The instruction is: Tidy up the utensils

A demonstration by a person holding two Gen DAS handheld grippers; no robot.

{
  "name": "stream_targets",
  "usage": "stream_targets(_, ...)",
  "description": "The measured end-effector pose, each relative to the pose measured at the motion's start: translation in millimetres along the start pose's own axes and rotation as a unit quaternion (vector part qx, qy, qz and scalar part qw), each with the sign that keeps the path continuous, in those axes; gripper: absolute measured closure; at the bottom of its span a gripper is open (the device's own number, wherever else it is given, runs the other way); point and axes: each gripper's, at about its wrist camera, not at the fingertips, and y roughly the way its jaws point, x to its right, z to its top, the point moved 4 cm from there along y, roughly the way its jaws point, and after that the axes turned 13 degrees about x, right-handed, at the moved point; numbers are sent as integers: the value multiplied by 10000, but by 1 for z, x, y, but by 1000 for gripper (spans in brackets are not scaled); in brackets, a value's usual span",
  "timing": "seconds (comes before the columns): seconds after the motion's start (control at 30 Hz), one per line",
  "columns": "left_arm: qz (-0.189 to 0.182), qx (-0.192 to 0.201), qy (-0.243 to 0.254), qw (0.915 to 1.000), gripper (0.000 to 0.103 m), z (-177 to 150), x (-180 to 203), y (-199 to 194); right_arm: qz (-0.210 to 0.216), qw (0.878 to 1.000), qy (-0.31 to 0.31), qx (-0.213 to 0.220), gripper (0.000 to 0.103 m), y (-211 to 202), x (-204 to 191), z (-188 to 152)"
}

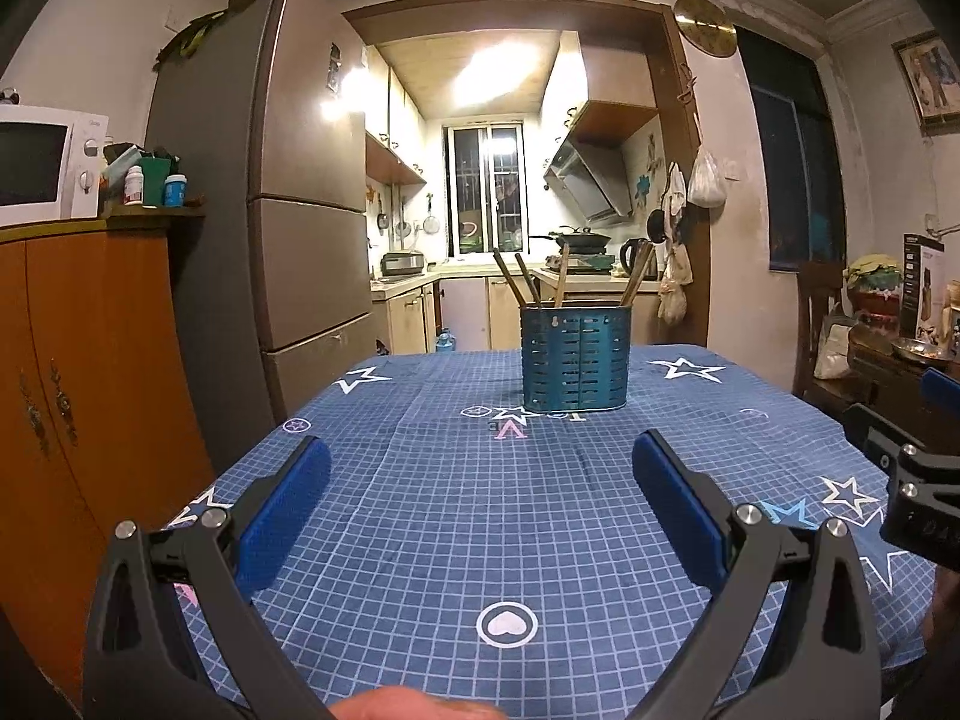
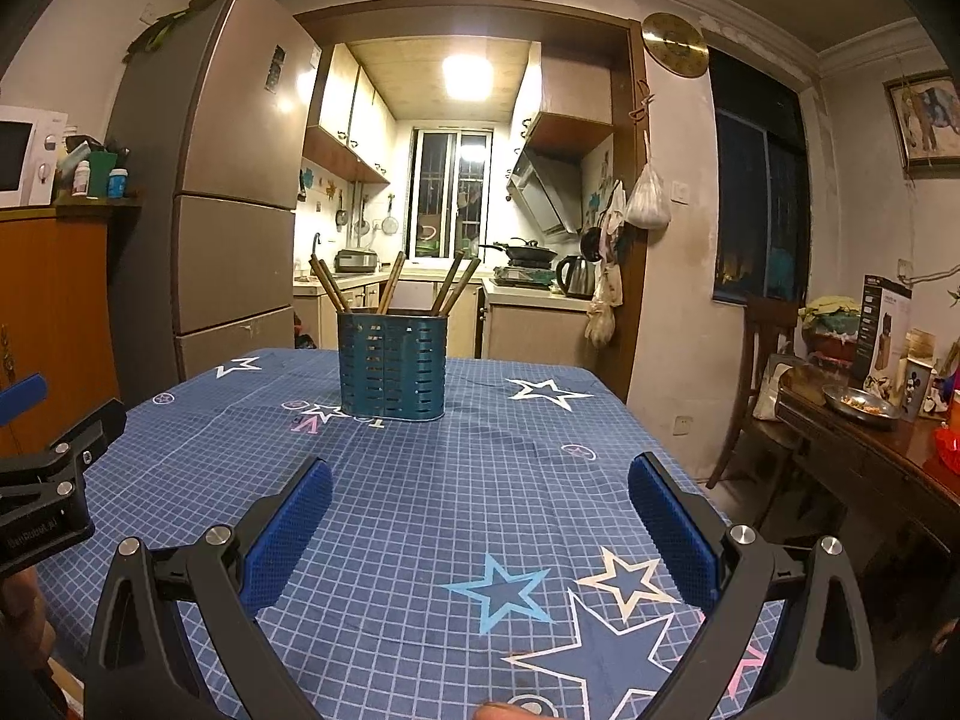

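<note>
A person is holding both grippers low over the near end of the tabletop (image 1: 750, 438), which is wearing a blue checked cloth printed with stars. The left gripper (image 1: 480, 468) is hanging with its jaws spread wide apart, gripping nothing, only bare cloth showing between its blue pads (image 1: 282, 516). The right gripper (image 2: 480, 486) is sitting beside it in the same way, jaws wide open and empty, its blue pads (image 2: 288, 534) framing a patch of checked cloth.

A teal slotted utensil holder (image 1: 574, 357) is standing upright toward the far end of the tabletop, well apart from both pairs of jaws. From the left wrist view it is lying ahead and a little toward the right jaw; from the right wrist view it is lying ahead and toward the left jaw, so it is sitting roughly between the two grippers' lines of sight. Wooden chopsticks (image 1: 516, 279) are leaning out of its top, some tilting left and some right; nothing is touching them.

Each gripper is showing at the edge of the other's view. Behind the tabletop a grey fridge (image 2: 234, 192) is standing on the left, and a lit kitchen is opening through the doorway straight ahead.
</note>
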Motion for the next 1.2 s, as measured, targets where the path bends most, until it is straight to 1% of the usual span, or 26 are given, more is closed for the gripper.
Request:
stream_targets(0.73,421,-204,-93,9989,6,-9,-41,5,-132,9998,-62,-140,4,0,12,-11)
stream_targets(0.87,386,-209,-129,9990,6,-8,-42,6,-125,9998,-60,-140,4,1,12,-10)
stream_targets(0.93,474,-134,-134,9987,6,-6,-40,5,-124,9998,-58,-119,4,1,11,-9)
stream_targets(1.07,512,-18,14,9987,6,-5,-36,4,-147,9998,-10,-96,4,2,13,-6)
stream_targets(1.2,526,-55,11,9986,6,-6,-36,5,-162,9998,2,-104,4,4,15,-7)
